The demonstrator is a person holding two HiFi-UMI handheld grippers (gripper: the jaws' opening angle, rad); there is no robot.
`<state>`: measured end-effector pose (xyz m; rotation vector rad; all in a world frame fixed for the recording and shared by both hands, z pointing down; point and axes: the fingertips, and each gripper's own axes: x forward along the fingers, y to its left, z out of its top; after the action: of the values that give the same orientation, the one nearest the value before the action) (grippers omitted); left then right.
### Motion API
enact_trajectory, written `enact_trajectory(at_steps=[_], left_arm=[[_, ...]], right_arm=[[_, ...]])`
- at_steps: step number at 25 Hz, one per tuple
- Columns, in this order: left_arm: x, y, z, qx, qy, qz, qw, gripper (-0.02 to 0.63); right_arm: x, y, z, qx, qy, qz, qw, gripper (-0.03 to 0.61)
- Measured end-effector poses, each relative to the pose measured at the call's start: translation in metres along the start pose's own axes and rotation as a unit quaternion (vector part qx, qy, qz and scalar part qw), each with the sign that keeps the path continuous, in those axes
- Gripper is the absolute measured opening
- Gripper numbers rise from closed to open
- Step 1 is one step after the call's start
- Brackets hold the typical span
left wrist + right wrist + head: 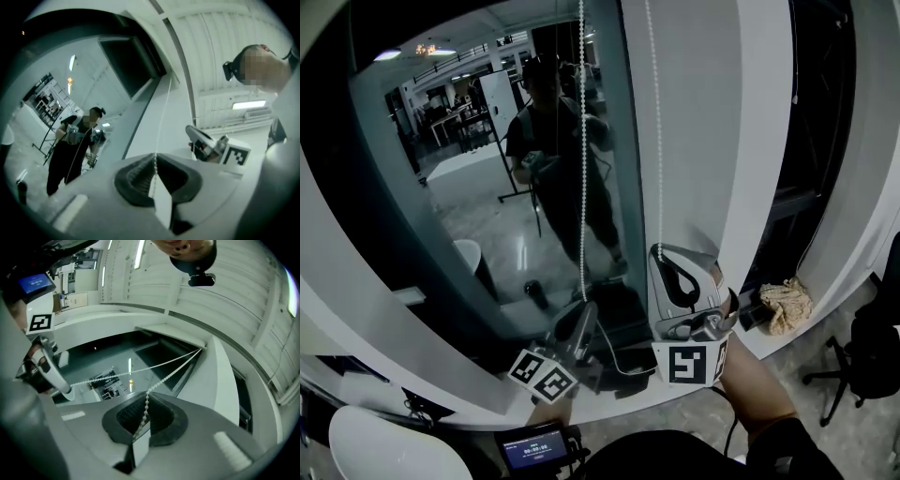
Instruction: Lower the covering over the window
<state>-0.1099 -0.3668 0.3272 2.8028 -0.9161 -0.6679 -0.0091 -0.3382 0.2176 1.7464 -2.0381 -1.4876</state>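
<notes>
A white bead chain hangs in front of the dark window glass (pixel 487 216) in two strands. My left gripper (pixel 585 309) is shut on the left strand (pixel 581 141); the beads run between its pads (pixel 154 157) and up the frame (pixel 161 117). Higher and to the right, my right gripper (pixel 659 251) is shut on the right strand (pixel 653 112). Its pads (pixel 146 397) pinch the chain (pixel 168 373), which climbs to the top corner of the window recess (pixel 201 348). Each gripper shows in the other's view: the right gripper (pixel 206 143), the left gripper (pixel 56 378). The covering itself is not clearly visible.
A white frame post (pixel 722 141) stands just right of the chains. A crumpled cloth (pixel 786 305) lies on the sill at the right, with a black chair (pixel 862 356) on the floor beyond. A white seat (pixel 384 450) is at lower left. The glass reflects a person.
</notes>
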Motion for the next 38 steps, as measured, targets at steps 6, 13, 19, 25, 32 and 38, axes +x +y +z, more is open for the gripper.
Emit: enact_trajectory(at_steps=[6,13,19,25,32,38], left_arm=[[-0.02,0.02,0.043,0.03,-0.092,0.052,0.9939,0.113],[0.008,-0.036,-0.001,0.059,0.016,-0.046,0.9971,0.138],[0.04,-0.089,-0.048,0.071,0.081,-0.099,0.9892,0.14],[0.064,-0.117,-0.055,0.067,0.089,-0.142,0.9836,0.138],[0.1,-0.126,-0.059,0.054,0.072,-0.133,0.987,0.114],[0.103,-0.076,-0.032,0.037,0.002,-0.039,0.9986,0.184]], right_arm=[[-0.045,0.071,-0.048,-0.032,0.072,0.115,0.99,0.002],[-0.116,0.187,-0.124,0.044,0.188,0.244,0.95,0.002],[-0.21,0.297,-0.175,0.077,0.28,0.391,0.873,0.002],[-0.289,0.333,-0.204,0.097,0.337,0.449,0.822,0.0],[-0.305,0.335,-0.21,0.114,0.335,0.466,0.811,0.0],[-0.315,0.331,-0.211,0.117,0.328,0.483,0.803,0.0]])
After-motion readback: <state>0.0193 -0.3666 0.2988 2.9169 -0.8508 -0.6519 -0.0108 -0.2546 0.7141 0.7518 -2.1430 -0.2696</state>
